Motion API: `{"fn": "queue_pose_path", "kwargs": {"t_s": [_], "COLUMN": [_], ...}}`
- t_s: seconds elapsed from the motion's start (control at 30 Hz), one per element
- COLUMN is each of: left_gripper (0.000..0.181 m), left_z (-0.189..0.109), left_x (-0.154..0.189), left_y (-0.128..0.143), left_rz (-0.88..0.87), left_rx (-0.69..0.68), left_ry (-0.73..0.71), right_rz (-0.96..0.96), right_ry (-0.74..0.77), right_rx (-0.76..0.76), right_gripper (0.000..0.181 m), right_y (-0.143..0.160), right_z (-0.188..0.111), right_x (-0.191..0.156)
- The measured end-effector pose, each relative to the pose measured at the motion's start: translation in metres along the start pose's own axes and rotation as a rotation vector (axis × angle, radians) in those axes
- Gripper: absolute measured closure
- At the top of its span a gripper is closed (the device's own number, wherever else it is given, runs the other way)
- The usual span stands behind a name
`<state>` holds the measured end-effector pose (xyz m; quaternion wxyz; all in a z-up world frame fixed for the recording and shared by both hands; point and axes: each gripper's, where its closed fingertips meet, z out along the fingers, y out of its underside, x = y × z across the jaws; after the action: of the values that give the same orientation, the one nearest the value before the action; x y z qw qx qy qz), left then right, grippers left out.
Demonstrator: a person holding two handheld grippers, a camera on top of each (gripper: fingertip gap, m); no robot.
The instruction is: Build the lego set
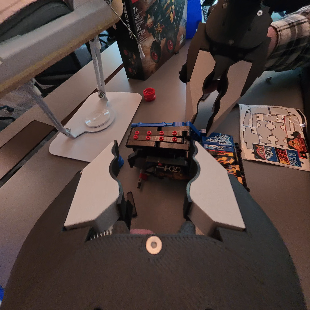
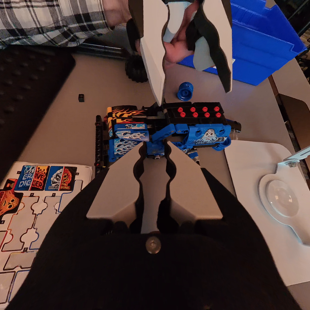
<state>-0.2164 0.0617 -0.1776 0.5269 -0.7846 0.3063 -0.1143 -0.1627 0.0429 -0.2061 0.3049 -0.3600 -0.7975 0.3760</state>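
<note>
With the wide-open, empty left gripper (image 1: 155, 161) steadying the blue-and-black flame-stickered brick truck body (image 2: 167, 129), the narrowly parted right gripper (image 2: 155, 144) should pinch squarely at its near side.

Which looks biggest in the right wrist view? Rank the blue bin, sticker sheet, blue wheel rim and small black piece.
1. Blue bin, though cut off by the frame.
2. Sticker sheet, close to it; nearer the camera, so uncertain.
3. Blue wheel rim.
4. Small black piece.
</note>
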Motion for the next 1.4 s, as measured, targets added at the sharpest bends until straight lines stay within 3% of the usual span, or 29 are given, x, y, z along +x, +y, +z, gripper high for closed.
{"fn": "queue_pose_path", "kwargs": {"t_s": [0.23, 0.43, 0.53, 1.4], "left_gripper": [0.089, 0.089, 0.107, 0.115], "left_z": [0.021, 0.024, 0.026, 0.031], "left_x": [0.004, 0.005, 0.012, 0.016], "left_y": [0.018, 0.019, 0.02, 0.017], "left_rz": [0.071, 0.053, 0.027, 0.029], "left_rx": [-0.138, -0.097, -0.084, -0.055], "left_ry": [-0.039, -0.022, 0.032, 0.048], "right_rz": [-0.008, -0.049, -0.088, -0.305], "right_ry": [0.025, 0.03, 0.03, 0.003], "right_rx": [-0.006, -0.023, -0.035, -0.148], "right_gripper": [0.162, 0.163, 0.163, 0.174], "right_y": [-0.001, 0.0, 0.002, 0.009], "right_z": [0.002, 0.001, -0.001, -0.012], "right_x": [0.0, 0.0, 0.001, -0.002]}}
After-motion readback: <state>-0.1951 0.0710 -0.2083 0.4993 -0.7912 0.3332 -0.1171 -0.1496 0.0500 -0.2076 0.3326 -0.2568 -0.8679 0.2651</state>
